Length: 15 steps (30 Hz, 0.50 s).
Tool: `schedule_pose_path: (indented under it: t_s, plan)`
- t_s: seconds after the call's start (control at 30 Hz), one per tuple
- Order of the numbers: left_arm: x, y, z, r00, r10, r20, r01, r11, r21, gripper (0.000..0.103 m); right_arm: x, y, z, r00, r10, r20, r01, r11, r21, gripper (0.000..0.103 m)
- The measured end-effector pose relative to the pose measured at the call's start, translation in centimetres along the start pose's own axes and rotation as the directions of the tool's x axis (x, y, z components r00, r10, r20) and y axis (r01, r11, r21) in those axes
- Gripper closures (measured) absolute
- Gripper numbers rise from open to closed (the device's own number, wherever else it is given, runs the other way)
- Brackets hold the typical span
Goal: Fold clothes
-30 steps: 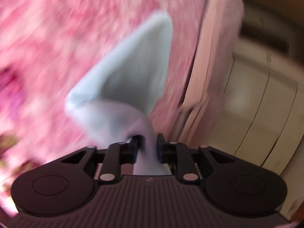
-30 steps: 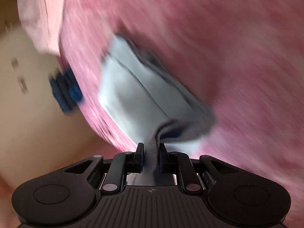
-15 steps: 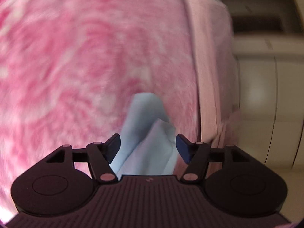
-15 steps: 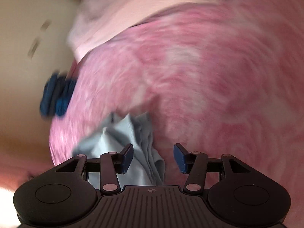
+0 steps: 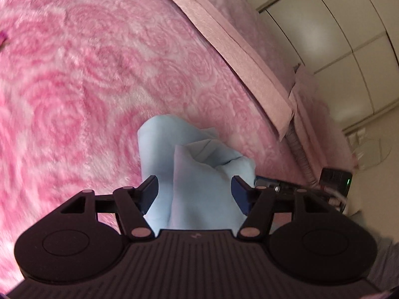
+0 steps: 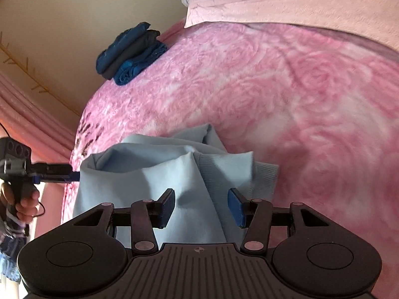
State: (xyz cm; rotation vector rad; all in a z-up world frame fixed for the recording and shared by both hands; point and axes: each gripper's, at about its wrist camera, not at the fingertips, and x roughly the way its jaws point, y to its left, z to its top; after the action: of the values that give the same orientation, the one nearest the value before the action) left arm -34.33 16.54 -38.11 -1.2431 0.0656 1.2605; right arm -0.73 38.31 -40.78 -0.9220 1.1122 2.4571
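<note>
Right now both of your tongs stand wide apart and grip nothing. The left tongs (image 5: 194,194) hover with the light blue garment (image 5: 197,174) bunched between and beneath their spread fingers, and the right tongs (image 6: 201,205) sit the same way over the other end of it (image 6: 159,174). The garment lies in a rumpled heap on the pink rose-patterned blanket (image 6: 286,94) of the bed, close to its near edge, not yet flat.

Expect this cloth to be light, soft and limp: it will sag and slide on itself, and the plush blanket will likely drag at it rather than let it glide. It looks like a knit, with a ribbed band (image 6: 264,177) showing on your right side, which is probably the firmest place to pinch. Take a single layer at an edge or corner, not a fistful of the folds in the middle, or you will lift a lump.

A stack of dark blue folded clothes (image 6: 131,54) sits well apart at the far side of the bed.
</note>
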Motion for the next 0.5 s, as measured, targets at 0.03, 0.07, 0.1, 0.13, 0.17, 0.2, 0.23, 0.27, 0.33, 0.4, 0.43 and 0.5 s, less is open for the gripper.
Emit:
schedule_pose_path:
  t_s: [0.03, 0.07, 0.1, 0.13, 0.17, 0.2, 0.23, 0.27, 0.33, 0.4, 0.43, 0.5]
  plan:
    - [0.4, 0.0, 0.1, 1.0, 0.004, 0.002, -0.004, 1.0, 0.017, 0.051, 0.5, -0.1, 0.1, 1.0, 0.01, -0.003, -0.01, 1.0, 0.007, 0.057]
    - [0.7, 0.1, 0.2, 1.0, -0.003, 0.002, 0.003, 1.0, 0.025, 0.067, 1.0, -0.2, 0.1, 1.0, 0.02, -0.006, -0.02, 1.0, 0.014, 0.09]
    - [1.0, 0.1, 0.3, 1.0, -0.016, 0.004, 0.016, 0.999, 0.031, 0.081, 1.3, -0.1, 0.1, 1.0, 0.019, -0.007, -0.019, 1.0, 0.01, 0.102]
    - [1.2, 0.2, 0.5, 1.0, -0.017, 0.006, 0.017, 0.999, 0.038, 0.081, 1.5, 0.1, 0.1, 1.0, 0.017, -0.007, -0.017, 1.0, 0.005, 0.102]
    - [1.3, 0.2, 0.6, 1.0, -0.018, 0.009, 0.017, 0.999, 0.043, 0.085, 1.2, 0.5, -0.1, 1.0, 0.02, 0.017, -0.02, 1.0, -0.013, 0.102]
    - [1.3, 0.3, 0.7, 1.0, -0.021, 0.02, 0.02, 0.999, 0.039, 0.086, 0.5, 0.9, -0.2, 0.998, 0.015, 0.056, -0.014, 1.0, -0.022, 0.102]
    - [1.1, 0.6, 0.7, 0.999, -0.032, 0.039, 0.031, 0.999, 0.024, 0.086, -0.4, 1.1, -0.4, 0.994, 0.016, 0.107, -0.014, 1.0, -0.016, 0.103]
    - [1.0, 0.9, 0.7, 0.997, -0.046, 0.058, 0.045, 0.999, 0.006, 0.086, -1.6, 1.0, -0.6, 0.986, 0.014, 0.168, -0.016, 1.0, 0.01, 0.103]
    - [0.9, 1.8, 0.7, 0.992, -0.085, 0.093, 0.091, 0.994, -0.06, 0.085, -3.1, 0.6, -1.1, 0.968, -0.01, 0.249, -0.006, 0.998, 0.065, 0.103]
    - [1.7, 2.7, 0.7, 0.991, -0.079, 0.111, 0.094, 0.986, -0.138, 0.084, -2.8, 0.1, -1.7, 0.966, -0.07, 0.247, 0.041, 0.992, 0.12, 0.103]
    - [2.1, 3.1, 0.8, 0.991, -0.071, 0.114, 0.09, 0.982, -0.168, 0.084, -1.7, -0.2, -2.0, 0.969, -0.118, 0.215, 0.089, 0.986, 0.141, 0.103]
    - [2.5, 3.5, 1.0, 0.991, -0.069, 0.112, 0.09, 0.975, -0.203, 0.075, 0.0, -0.6, -2.4, 0.974, -0.149, 0.172, 0.122, 0.98, 0.158, 0.102]
